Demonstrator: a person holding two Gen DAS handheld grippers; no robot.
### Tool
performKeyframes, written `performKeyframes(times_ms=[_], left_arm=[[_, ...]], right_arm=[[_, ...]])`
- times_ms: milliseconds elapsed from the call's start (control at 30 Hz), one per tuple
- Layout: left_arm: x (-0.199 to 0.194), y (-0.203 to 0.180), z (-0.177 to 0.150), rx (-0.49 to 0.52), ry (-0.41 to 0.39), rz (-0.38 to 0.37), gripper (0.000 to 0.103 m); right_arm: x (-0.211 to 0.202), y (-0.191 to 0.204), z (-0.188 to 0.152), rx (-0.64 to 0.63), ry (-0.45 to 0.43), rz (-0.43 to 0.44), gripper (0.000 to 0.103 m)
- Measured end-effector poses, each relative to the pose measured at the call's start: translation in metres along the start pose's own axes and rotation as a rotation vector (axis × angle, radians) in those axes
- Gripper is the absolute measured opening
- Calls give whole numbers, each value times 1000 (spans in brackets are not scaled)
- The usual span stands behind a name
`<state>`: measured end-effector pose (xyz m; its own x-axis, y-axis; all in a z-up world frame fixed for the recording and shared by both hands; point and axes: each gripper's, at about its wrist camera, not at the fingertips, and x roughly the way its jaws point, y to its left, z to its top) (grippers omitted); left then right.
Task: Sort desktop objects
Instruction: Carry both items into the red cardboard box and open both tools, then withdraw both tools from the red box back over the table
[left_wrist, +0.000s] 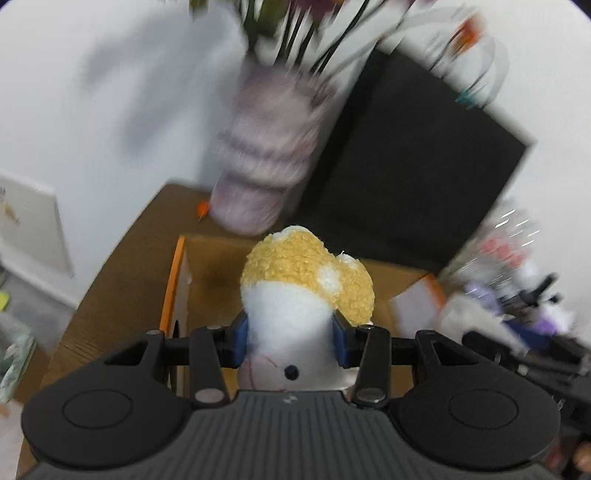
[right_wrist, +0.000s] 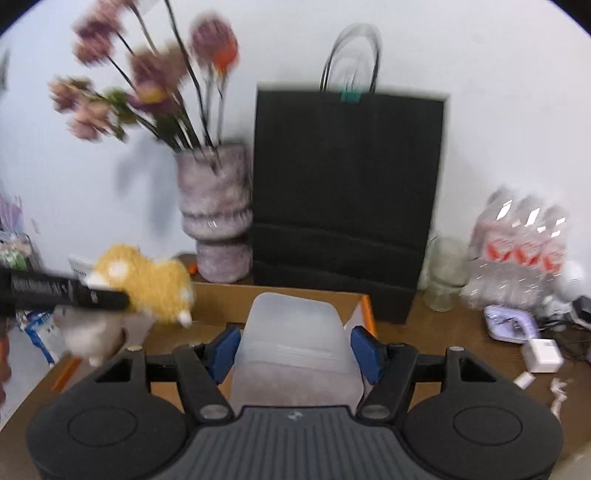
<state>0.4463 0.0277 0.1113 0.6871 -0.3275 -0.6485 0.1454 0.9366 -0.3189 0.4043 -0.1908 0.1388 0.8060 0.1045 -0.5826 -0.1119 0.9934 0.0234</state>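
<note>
Plush sheep (left_wrist: 295, 314) above cardboard box (left_wrist: 207, 266), vase (left_wrist: 266, 155) and black bag (left_wrist: 410, 177) behind

Left gripper (left_wrist: 291, 341) clamps plush toy (left_wrist: 306, 291) above cardboard box (left_wrist: 214, 269).

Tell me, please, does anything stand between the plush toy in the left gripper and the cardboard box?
Nothing visible does. The left gripper holds the plush toy directly over the open cardboard box; the vase and black bag stand behind the box.
</note>
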Motion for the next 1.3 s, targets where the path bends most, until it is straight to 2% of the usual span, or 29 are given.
performKeyframes(times_ms=[33, 100, 200, 300, 367, 467, 600, 700, 733, 800, 1000, 1100, 1300], left_arm=[[18, 5, 3, -16, 51, 11, 44], [37, 12, 6, -54, 94, 14, 44], [51, 13, 3, -9, 102, 89, 44], [64, 11, 3, 44, 129, 142, 45], [70, 7, 4, 74, 129, 163, 46], [74, 4, 5, 85, 143, 176, 49], [81, -1, 7, 111, 175, 208, 56], [67, -3, 11, 113, 156, 189, 72], [59, -4, 14, 115, 143, 175, 76], [46, -6, 18, 119, 124, 165, 77], [3, -14, 21, 95, 94, 154, 90], [-23, -23, 7, 108, 88, 128, 90], [-93, -41, -30, 167, -21, 87, 102]], right_arm=[[18, 1, 5, -4, 32, -1, 65], [51, 5, 10, -21, 106, -15, 65], [87, 12, 12, -77, 174, -68, 65], [115, 12, 10, -78, 234, -127, 65], [128, 9, 3, -31, 275, -132, 65], [142, 11, -9, -31, 323, -138, 65], [146, 4, -3, 2, 331, -160, 65], [130, -3, 8, 18, 319, -136, 66], [122, -5, 11, 22, 308, -128, 69], [104, -10, 18, 35, 294, -120, 75], [38, -17, 22, 60, 263, -85, 85], [10, -10, 13, 41, 238, -67, 89], [-33, -1, -21, 41, 244, -33, 89]])
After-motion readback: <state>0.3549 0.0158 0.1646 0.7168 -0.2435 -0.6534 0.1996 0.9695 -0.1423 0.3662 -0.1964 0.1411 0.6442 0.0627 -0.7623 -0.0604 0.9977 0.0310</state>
